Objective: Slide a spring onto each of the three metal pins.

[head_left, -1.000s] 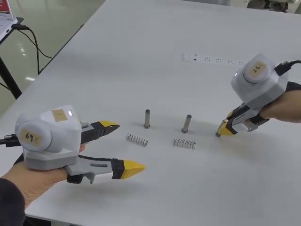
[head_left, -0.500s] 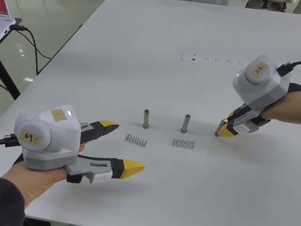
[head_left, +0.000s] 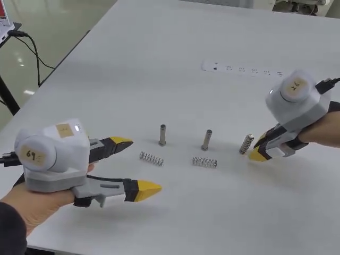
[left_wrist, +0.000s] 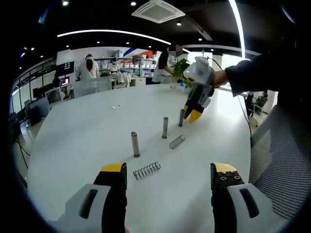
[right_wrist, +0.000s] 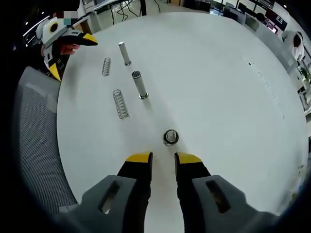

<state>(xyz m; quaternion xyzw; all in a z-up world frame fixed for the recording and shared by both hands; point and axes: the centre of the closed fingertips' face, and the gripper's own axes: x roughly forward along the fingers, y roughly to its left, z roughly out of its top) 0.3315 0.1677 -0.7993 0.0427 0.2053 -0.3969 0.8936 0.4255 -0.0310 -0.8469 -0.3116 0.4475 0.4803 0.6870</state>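
Three metal pins stand in a row on the white table (head_left: 159, 64). The left pin (head_left: 162, 134) and the middle pin (head_left: 206, 139) are bare. The right pin carries a spring (head_left: 246, 143), seen from above as a ringed pin (right_wrist: 170, 137). Two loose springs lie in front of the bare pins, one (head_left: 151, 158) on the left and one (head_left: 204, 162) at the middle. My right gripper (head_left: 257, 154) sits just right of the sprung pin, open, its jaws a short way off it and nothing between them. My left gripper (head_left: 135, 164) hovers wide open, left of the left loose spring (left_wrist: 146, 169).
A white power strip (head_left: 241, 68) lies flat at the back of the table. The table's left edge runs diagonally, with floor and a black cable (head_left: 32, 45) beyond it. People and desks stand far behind the table in the left gripper view.
My right gripper has let go of the spring and drawn back to the right; the spring now stands alone on the right pin. The left gripper has stayed put.
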